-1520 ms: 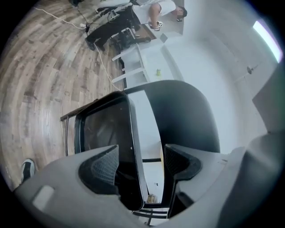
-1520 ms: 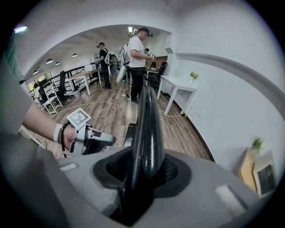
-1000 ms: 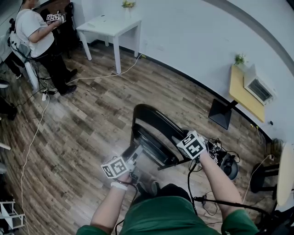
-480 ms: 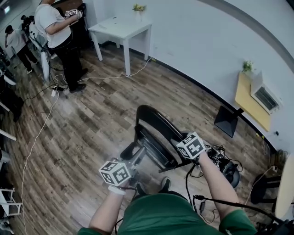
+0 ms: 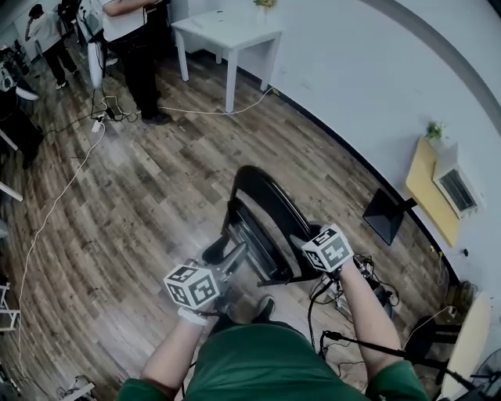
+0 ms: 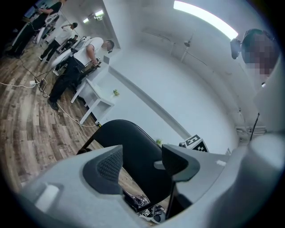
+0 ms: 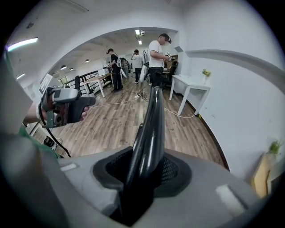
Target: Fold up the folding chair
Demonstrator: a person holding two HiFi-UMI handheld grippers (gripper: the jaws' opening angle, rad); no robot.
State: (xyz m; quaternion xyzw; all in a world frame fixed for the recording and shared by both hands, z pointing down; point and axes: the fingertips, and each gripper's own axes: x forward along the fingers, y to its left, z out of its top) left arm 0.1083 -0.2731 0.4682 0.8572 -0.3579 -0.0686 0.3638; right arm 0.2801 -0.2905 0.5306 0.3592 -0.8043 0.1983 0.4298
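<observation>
The black folding chair (image 5: pixel 258 211) stands on the wood floor in front of me, its seat tipped up close to the back. My right gripper (image 5: pixel 304 241) is shut on the chair's black frame tube (image 7: pixel 153 116), which runs up between its pads (image 7: pixel 171 171). My left gripper (image 5: pixel 236 255) hovers at the chair's left side by the seat edge. In the left gripper view its jaws (image 6: pixel 141 162) are closing with a gap still between them and nothing pressed. The chair back (image 6: pixel 133 142) shows beyond that gap. The right gripper view also catches the left gripper (image 7: pixel 67 107).
A white table (image 5: pixel 227 27) and a standing person (image 5: pixel 133 23) are at the far wall. Cables (image 5: pixel 47 211) trail over the floor at left. A black stand (image 5: pixel 386 215), a yellow shelf (image 5: pixel 427 192) and tangled gear (image 5: pixel 368 290) lie at right. My shoe (image 5: pixel 262 308) is under the chair.
My left gripper has risen a little beside the seat and rolled. The right gripper keeps its hold on the frame. The head view has swung, so table and person sit further right.
</observation>
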